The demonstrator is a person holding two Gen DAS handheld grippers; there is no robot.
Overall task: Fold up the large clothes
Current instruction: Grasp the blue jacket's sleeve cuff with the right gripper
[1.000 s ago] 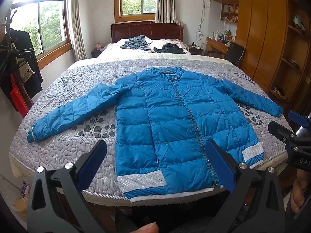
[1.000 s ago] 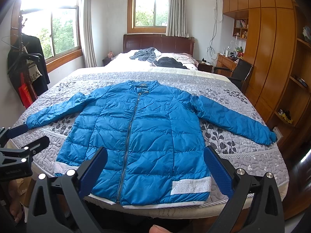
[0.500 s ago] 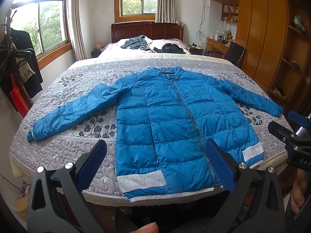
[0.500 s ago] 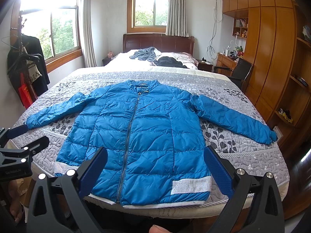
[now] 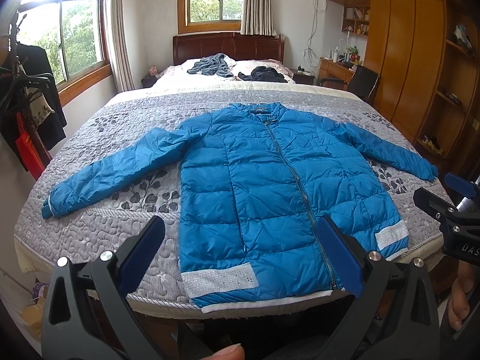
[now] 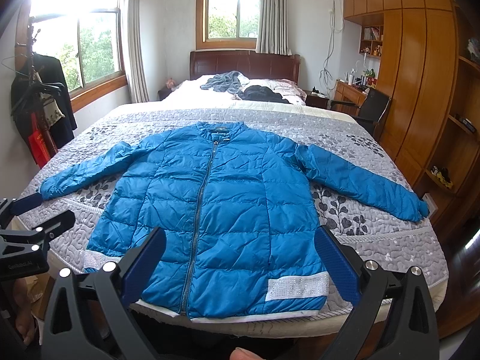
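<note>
A blue quilted puffer jacket (image 5: 264, 186) (image 6: 216, 210) lies flat and zipped on the bed, front up, collar toward the headboard, both sleeves spread outward. Its hem with silver patches reaches the bed's near edge. My left gripper (image 5: 240, 249) hovers open above the hem's left half, with nothing between its blue pads. Over the hem's right half, my right gripper (image 6: 240, 255) is also open and empty. Each gripper shows at the edge of the other's view: the right gripper (image 5: 450, 207) and the left gripper (image 6: 33, 219).
The bed has a grey patterned quilt (image 5: 114, 138); grey and dark clothes (image 5: 213, 66) lie near the pillows. A coat rack with dark garments (image 5: 27, 102) stands at the left. A wooden wardrobe (image 5: 405, 60), desk and chair (image 6: 369, 111) line the right side.
</note>
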